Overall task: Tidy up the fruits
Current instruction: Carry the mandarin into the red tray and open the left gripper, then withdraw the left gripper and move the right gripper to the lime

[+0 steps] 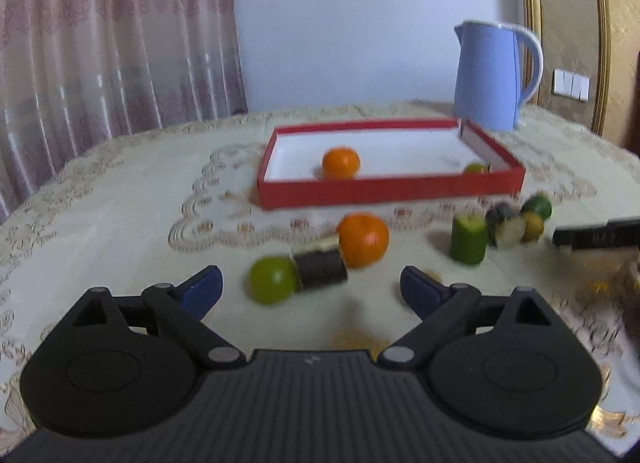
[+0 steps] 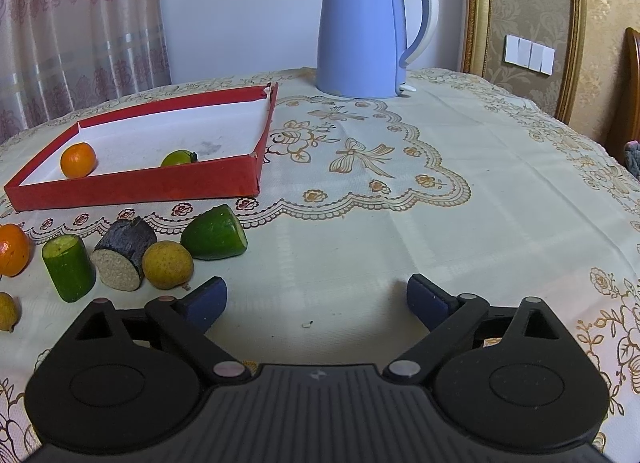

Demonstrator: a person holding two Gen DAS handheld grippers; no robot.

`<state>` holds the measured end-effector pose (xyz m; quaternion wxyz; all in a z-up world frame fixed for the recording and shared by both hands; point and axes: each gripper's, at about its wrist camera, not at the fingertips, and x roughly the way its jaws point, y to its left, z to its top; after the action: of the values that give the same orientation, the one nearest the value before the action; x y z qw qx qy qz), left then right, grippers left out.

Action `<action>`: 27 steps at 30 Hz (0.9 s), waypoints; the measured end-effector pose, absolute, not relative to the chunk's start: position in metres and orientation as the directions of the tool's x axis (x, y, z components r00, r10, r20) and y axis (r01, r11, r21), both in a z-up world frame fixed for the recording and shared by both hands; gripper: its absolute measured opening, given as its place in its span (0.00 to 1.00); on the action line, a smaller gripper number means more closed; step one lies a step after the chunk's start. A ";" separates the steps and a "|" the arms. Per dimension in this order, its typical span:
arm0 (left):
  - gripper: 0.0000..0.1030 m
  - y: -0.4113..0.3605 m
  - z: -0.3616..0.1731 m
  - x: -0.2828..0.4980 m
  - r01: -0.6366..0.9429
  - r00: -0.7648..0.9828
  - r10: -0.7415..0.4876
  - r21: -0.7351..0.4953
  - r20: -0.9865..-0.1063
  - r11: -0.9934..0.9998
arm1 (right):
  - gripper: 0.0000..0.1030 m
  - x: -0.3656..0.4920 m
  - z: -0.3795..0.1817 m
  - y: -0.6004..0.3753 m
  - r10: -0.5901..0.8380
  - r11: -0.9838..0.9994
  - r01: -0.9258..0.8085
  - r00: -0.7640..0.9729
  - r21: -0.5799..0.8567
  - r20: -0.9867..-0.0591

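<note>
Hovering over the tablecloth (image 2: 400, 223), both tongs stand wide open and empty: the left gripper (image 1: 311, 290) and the right gripper (image 2: 317, 300). The red box (image 2: 136, 187) at eleven o'clock of the right gripper holds an orange (image 2: 78, 160) and a green fruit (image 2: 179, 158). Loose fruit pieces (image 2: 120, 259) lie at nine o'clock, just outside the box.
</note>
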<state>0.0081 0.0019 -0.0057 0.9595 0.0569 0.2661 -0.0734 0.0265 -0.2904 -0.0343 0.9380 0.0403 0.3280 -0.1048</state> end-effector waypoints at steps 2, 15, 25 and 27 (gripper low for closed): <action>0.92 0.003 -0.013 0.005 0.161 0.839 -0.105 0.060 -0.534 0.985 | 0.95 0.026 -0.034 -0.290 -0.171 0.975 0.223 0.763 0.006 -0.624; 0.93 0.011 -0.033 0.020 0.134 0.802 -0.094 0.023 -0.590 0.991 | 0.99 0.027 -0.035 -0.290 -0.170 0.975 0.221 0.758 0.004 -0.630; 1.00 0.003 -0.035 0.031 0.106 0.797 -0.058 0.045 -0.601 0.993 | 0.99 0.026 -0.034 -0.292 -0.161 0.976 0.218 0.768 0.016 -0.620; 1.00 0.004 -0.035 0.031 0.107 0.796 -0.060 0.042 -0.603 0.993 | 0.99 0.025 -0.033 -0.292 -0.150 0.977 0.212 0.774 0.029 -0.615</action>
<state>0.0312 0.0037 -0.0353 0.9468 0.0372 0.3166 -0.0441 0.0248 -0.2923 -0.0329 0.9406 0.0482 0.3221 -0.0961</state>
